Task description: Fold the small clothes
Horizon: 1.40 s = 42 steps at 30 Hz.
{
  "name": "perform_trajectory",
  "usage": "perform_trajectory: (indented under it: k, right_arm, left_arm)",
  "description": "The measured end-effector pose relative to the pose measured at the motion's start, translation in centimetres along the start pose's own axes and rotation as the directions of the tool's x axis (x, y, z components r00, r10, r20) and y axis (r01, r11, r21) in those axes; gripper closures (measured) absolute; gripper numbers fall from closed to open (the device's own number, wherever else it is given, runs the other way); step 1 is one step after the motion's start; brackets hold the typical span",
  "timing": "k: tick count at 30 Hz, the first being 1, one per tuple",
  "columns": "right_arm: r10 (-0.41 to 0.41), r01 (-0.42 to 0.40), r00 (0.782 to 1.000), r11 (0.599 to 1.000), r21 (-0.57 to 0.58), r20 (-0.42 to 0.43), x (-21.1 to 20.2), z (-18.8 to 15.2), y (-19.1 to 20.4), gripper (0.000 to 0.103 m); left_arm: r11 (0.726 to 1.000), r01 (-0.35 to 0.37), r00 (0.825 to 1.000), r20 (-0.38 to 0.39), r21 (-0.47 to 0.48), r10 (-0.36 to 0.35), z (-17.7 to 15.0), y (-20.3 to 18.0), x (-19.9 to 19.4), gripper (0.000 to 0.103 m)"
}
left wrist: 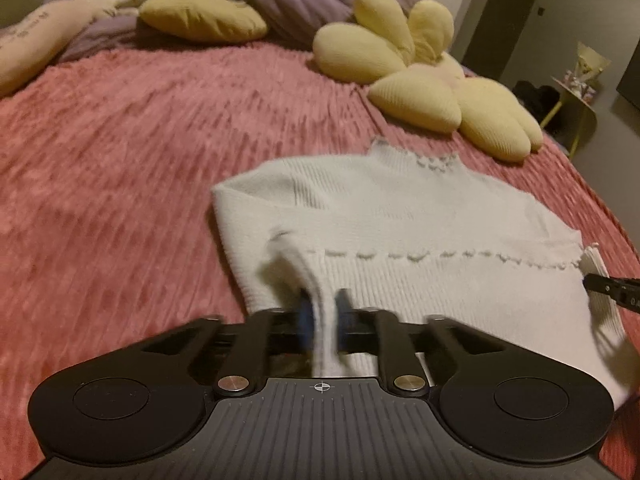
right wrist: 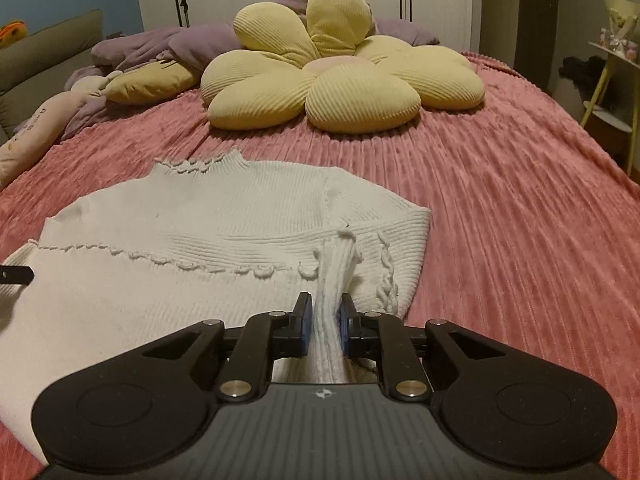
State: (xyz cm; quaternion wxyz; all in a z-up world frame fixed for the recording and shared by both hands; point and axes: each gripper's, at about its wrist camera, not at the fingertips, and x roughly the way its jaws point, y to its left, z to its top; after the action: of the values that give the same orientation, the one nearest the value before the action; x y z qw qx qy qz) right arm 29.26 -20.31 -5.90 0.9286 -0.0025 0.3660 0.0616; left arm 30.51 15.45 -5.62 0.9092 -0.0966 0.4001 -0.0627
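Right wrist: fingers [right wrist: 346, 320] pinch sweater [right wrist: 160, 240] cuff, low over bed [right wrist: 520, 220]

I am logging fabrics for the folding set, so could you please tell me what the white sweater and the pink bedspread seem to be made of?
White sweater: looks like a soft, matte ribbed knit, perhaps wool or acrylic; fine ribs and raised scalloped trim show.
Pink bedspread: seems a plush, fleece-like fabric; raised parallel ridges with a slight sheen.

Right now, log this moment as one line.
left gripper: pinching sweater | right gripper: pinching sweater | sweater: on pink blanket, collar away
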Motion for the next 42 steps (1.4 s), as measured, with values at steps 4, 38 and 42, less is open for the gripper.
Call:
perform_trajectory:
  k: [4, 38, 42]
  right_arm:
    - [-0.014, 0.020, 0.998, 0.995, -0.101, 0.062, -1.4, 0.8, 1.3, 0.096]
    - [0.089, -0.062, 0.984, 0.984, -0.169, 0.158, 2.3, 2.7, 6.6, 0.085]
    - [0.130, -0.097, 0.985, 0.962, -0.253, 0.116, 2.5, 0.6, 9.0, 0.086]
  left_arm:
    - [0.999, 0.025, 0.997, 0.070, 0.037, -0.028, 1.1, -0.5, -2.2, 0.093]
    - [0.999, -0.053, 0.983, 0.176, 0.010, 0.050, 1.4, -5.4, 1.5, 0.032]
    - [0.995, -0.101, 0.994, 0.045, 0.016, 0.100, 0.2, -6.1, 4.3, 0.031]
